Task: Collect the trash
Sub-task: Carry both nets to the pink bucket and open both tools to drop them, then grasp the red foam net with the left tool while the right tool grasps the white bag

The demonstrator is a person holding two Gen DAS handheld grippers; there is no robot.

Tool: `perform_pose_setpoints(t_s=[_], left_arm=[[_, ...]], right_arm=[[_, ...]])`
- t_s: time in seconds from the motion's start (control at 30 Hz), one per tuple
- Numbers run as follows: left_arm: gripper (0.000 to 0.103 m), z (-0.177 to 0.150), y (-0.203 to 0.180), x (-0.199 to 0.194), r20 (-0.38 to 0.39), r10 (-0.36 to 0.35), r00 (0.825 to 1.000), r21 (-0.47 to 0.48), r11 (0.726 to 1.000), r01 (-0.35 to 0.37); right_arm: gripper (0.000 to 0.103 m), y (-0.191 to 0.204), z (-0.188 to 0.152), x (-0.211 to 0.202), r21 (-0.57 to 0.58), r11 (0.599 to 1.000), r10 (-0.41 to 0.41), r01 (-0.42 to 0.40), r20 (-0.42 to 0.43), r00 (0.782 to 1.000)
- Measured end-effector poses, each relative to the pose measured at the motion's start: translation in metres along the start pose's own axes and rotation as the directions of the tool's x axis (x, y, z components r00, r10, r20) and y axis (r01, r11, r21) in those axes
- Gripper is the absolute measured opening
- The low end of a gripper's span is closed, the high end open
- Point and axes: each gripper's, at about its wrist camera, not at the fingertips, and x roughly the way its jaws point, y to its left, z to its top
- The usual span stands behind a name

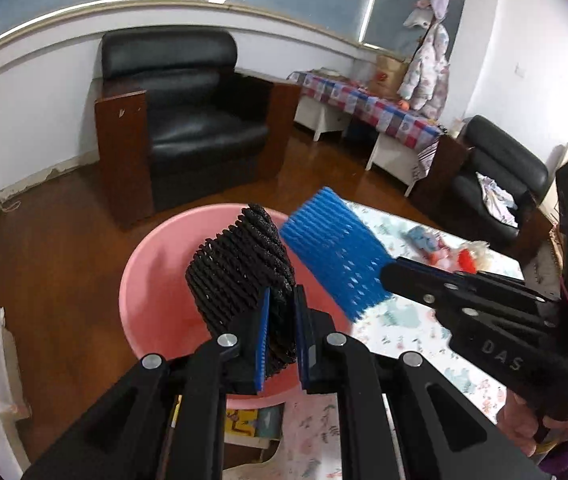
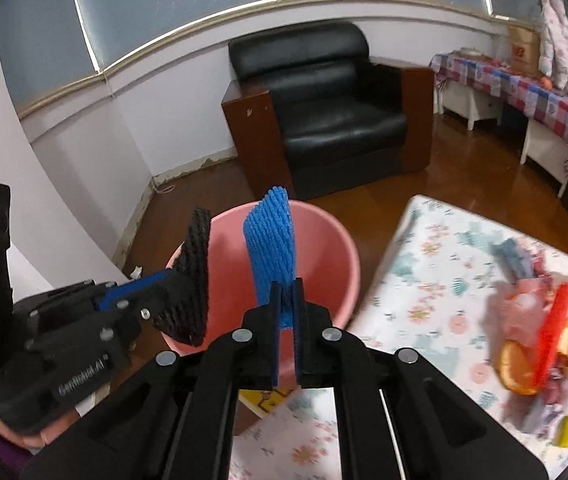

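Gripping black foam net (image 1: 239, 268), left tongs (image 1: 281, 336); right tongs (image 2: 287, 304) clamp blue foam net (image 2: 271, 248); both mid-frame, seemingly over pink basin (image 2: 324, 248).

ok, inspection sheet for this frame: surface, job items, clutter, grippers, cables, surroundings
Surface: floral-print tablecloth on the table.
Job's things: black foam mesh sleeve and blue foam mesh sleeve, both above the pink plastic basin.
Clutter: blurred pile of wrappers and orange peel on the cloth.
Grippers: left gripper shut on the black sleeve; right gripper shut on the blue sleeve.
Cables: nothing seen.
Surroundings: black leather armchair, wooden floor, side table with checked cloth.
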Motion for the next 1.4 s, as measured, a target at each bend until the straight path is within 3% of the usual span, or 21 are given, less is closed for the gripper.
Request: perform_pose_setpoints(t_s=[0.2, 0.27, 0.33, 0.4, 0.47, 0.8, 1.1, 1.27, 1.4], left_arm=[[0.013, -0.005, 0.009, 0.016, -0.038, 0.034, 0.999, 0.003, 0.999, -0.033], [0.02, -0.004, 0.01, 0.018, -0.042, 0.045, 0.998, 0.007, 0.999, -0.045], [0.025, -0.005, 0.01, 0.016, -0.033, 0.061, 0.998, 0.012, 0.998, -0.061], [0.035, -0.003, 0.012, 0.014, -0.03, 0.076, 0.997, 0.019, 0.997, -0.075], [0.039, -0.002, 0.01, 0.008, -0.022, 0.091, 0.996, 0.025, 0.996, -0.091], [0.042, -0.003, 0.0, -0.01, 0.005, 0.068, 0.998, 0.013, 0.998, -0.068], [0.042, -0.017, -0.031, -0.021, 0.01, 0.014, 1.0, 0.049, 0.999, -0.014], [0.042, -0.019, -0.056, -0.012, -0.006, -0.034, 0.999, 0.067, 0.997, 0.034], [0.042, -0.016, -0.079, 0.0, -0.024, -0.062, 0.998, 0.102, 0.993, 0.064]], right_arm=[[0.006, 0.003, -0.003, 0.029, 0.027, 1.0, 0.002, 0.0, -0.048, 0.999], [0.007, 0.001, -0.005, 0.035, 0.049, 0.999, 0.011, -0.008, -0.064, 0.998], [0.015, 0.001, -0.006, 0.039, 0.063, 0.998, 0.022, -0.017, -0.069, 0.997], [0.033, -0.001, -0.005, 0.039, 0.083, 0.996, 0.037, -0.032, -0.057, 0.998], [0.037, -0.003, -0.005, 0.035, 0.098, 0.994, 0.043, -0.039, -0.038, 0.998], [0.038, -0.01, -0.021, -0.006, 0.102, 0.994, 0.04, -0.045, 0.058, 0.998], [0.039, -0.033, -0.052, -0.045, 0.191, 0.981, 0.033, -0.041, 0.046, 0.998], [0.039, -0.056, -0.071, -0.066, 0.208, 0.976, -0.075, 0.06, 0.065, 0.995], [0.038, -0.083, -0.082, -0.082, 0.237, 0.97, -0.075, 0.054, 0.08, 0.994]])
